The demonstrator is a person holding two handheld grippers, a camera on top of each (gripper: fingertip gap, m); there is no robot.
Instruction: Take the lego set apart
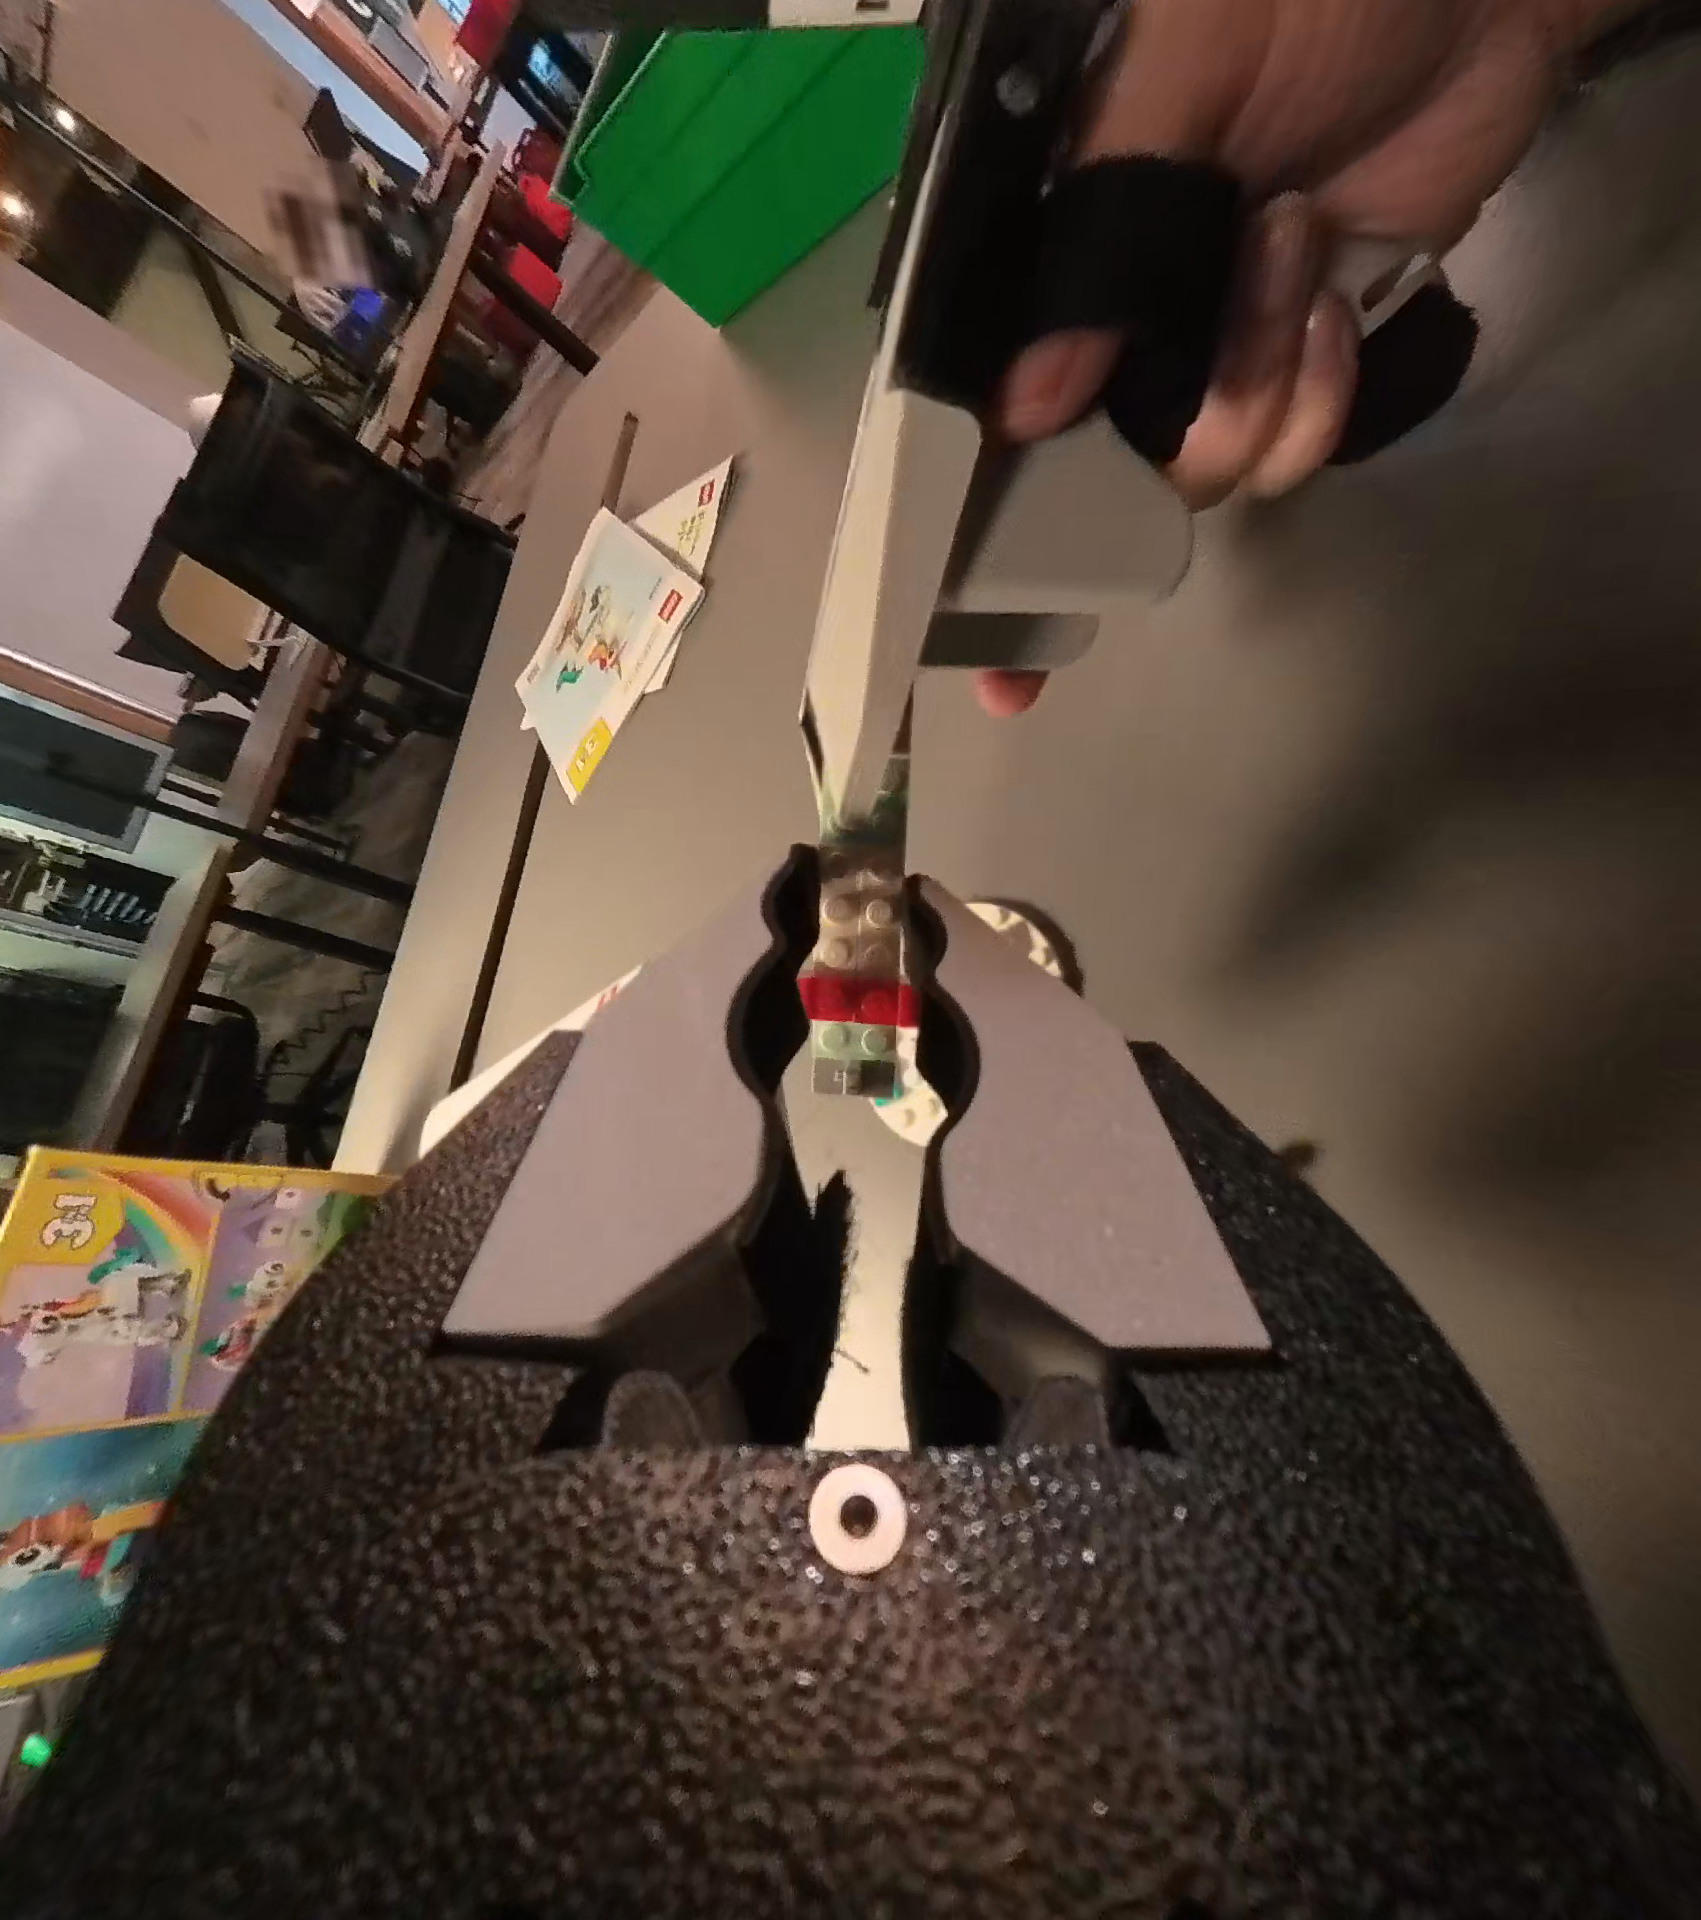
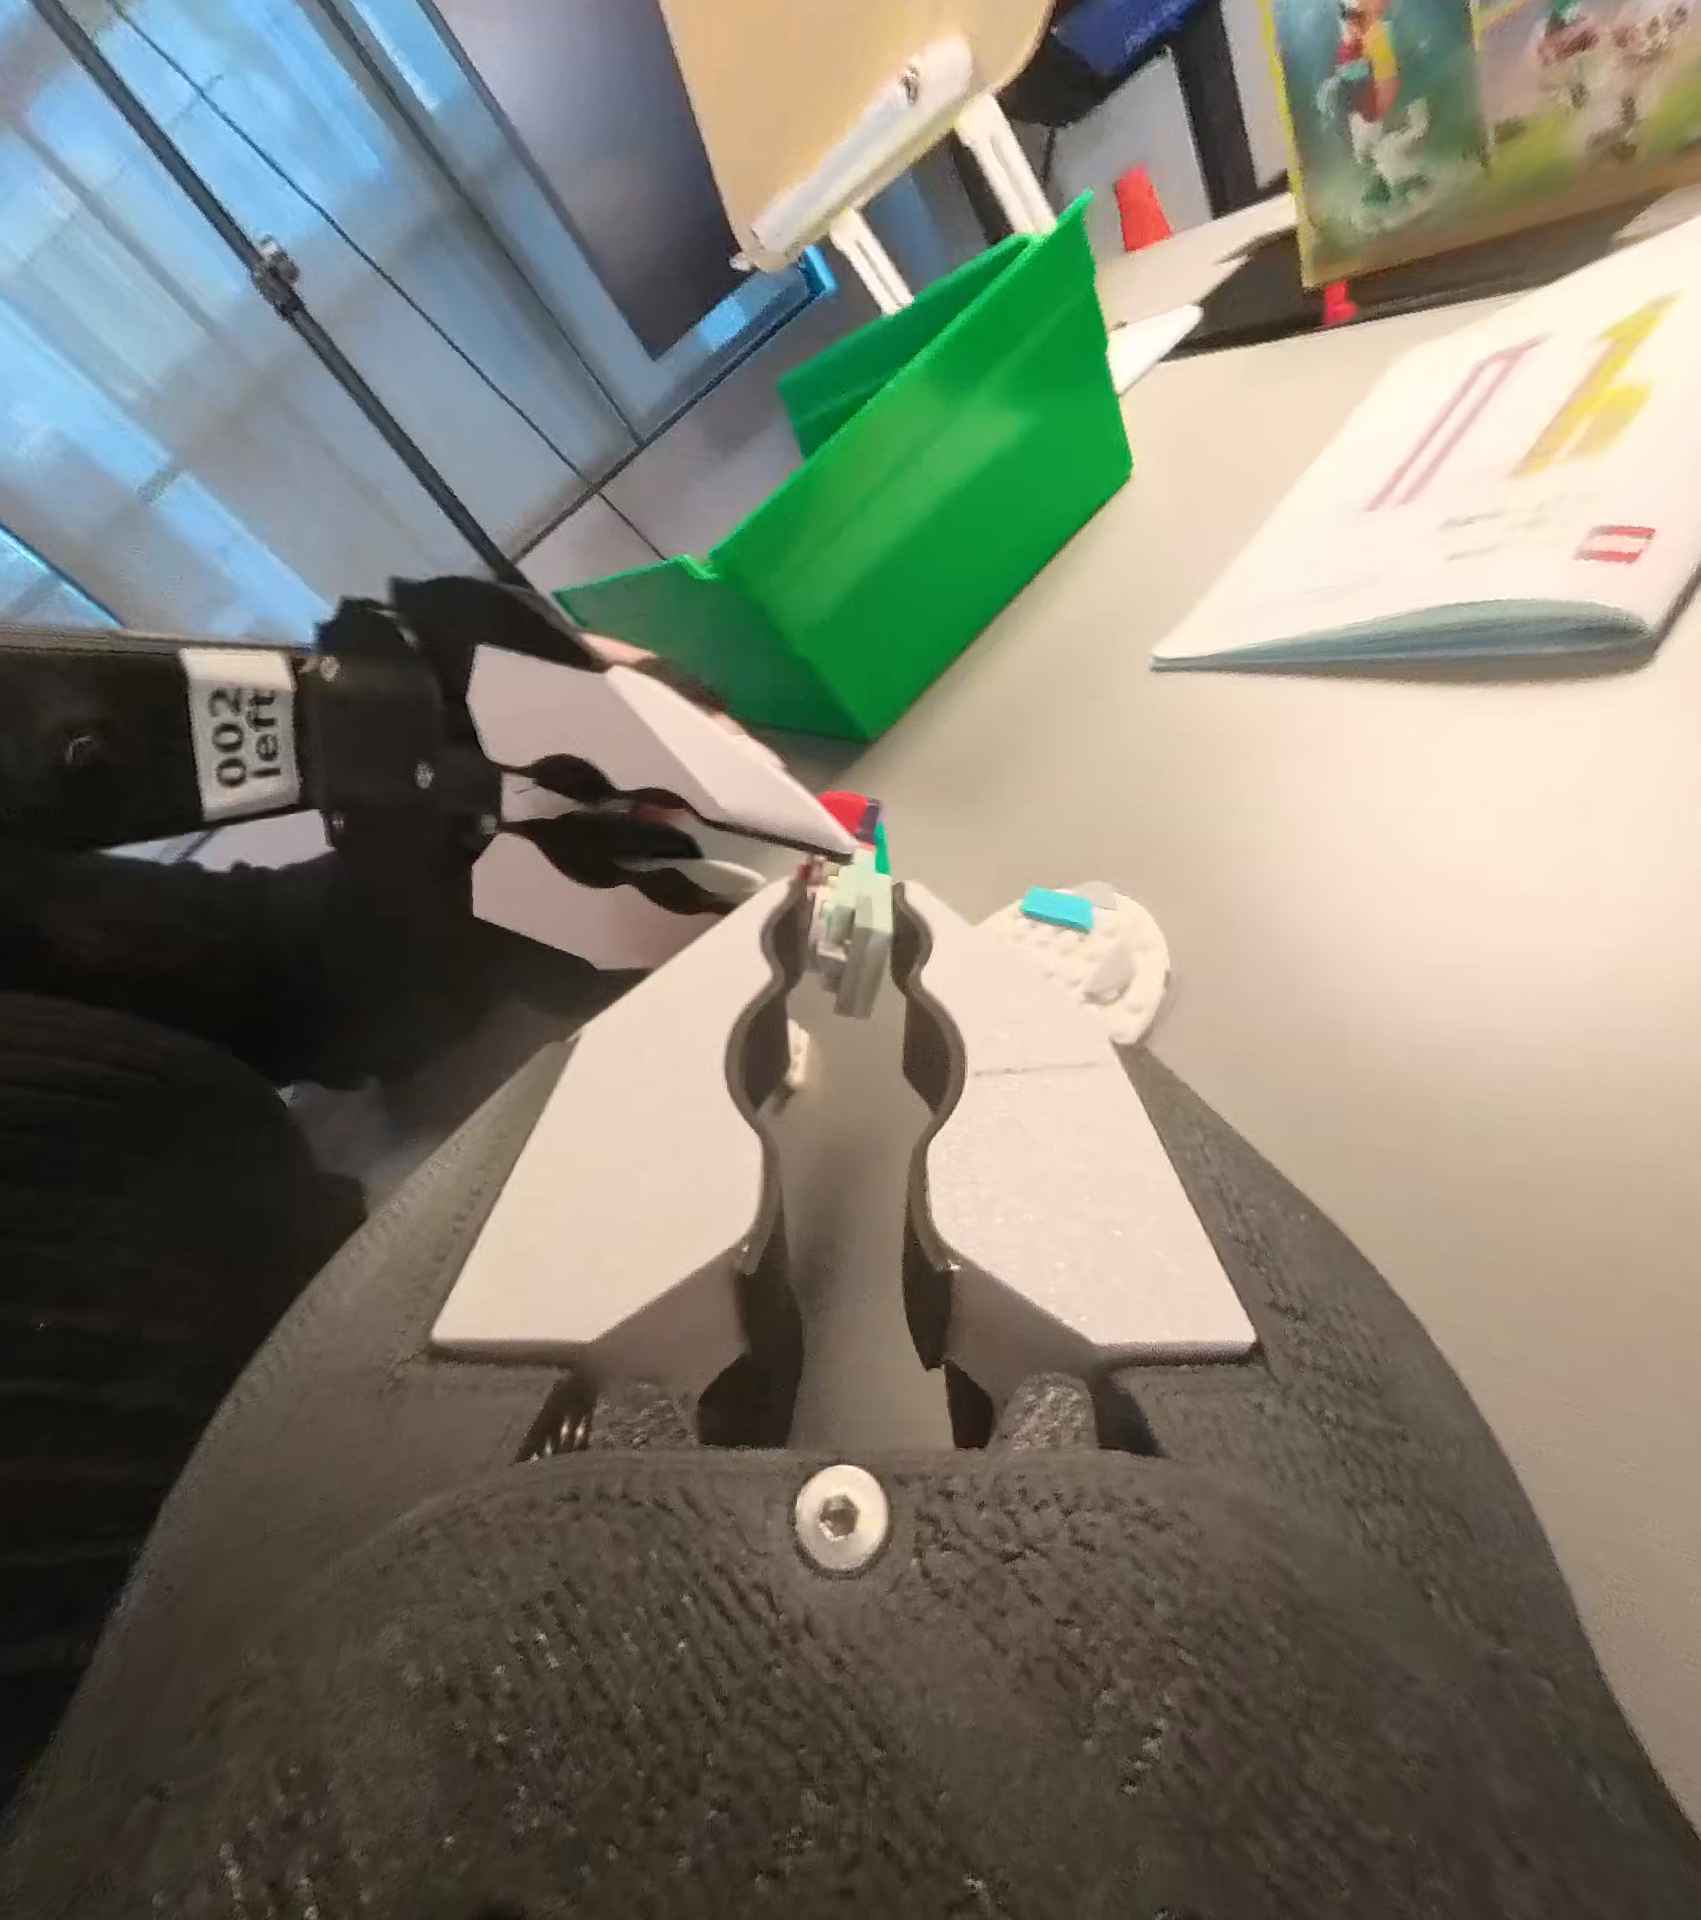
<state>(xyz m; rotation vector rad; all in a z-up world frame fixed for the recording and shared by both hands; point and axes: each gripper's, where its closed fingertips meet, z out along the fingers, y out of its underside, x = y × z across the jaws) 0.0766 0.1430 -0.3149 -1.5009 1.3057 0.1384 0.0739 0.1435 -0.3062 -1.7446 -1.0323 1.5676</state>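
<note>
Both grippers are on the same little lego stack (image 1: 861, 971) (grey, red and pale green plates), held up off the grey tabletop (image 2: 1345, 935). The left gripper (image 1: 861, 883) has its jaws clamped on one end of it, and the right gripper (image 2: 851, 894) has its jaws pinched on the other end, the two sets of tips nearly touching. Just beside them on the tabletop sits a white round lego piece (image 2: 1085, 956) with a teal tile on top. Farther back there's a green bin (image 2: 929, 540), an open instruction booklet (image 2: 1511, 499) and the set's box (image 1: 46, 1434) off to the side
</note>
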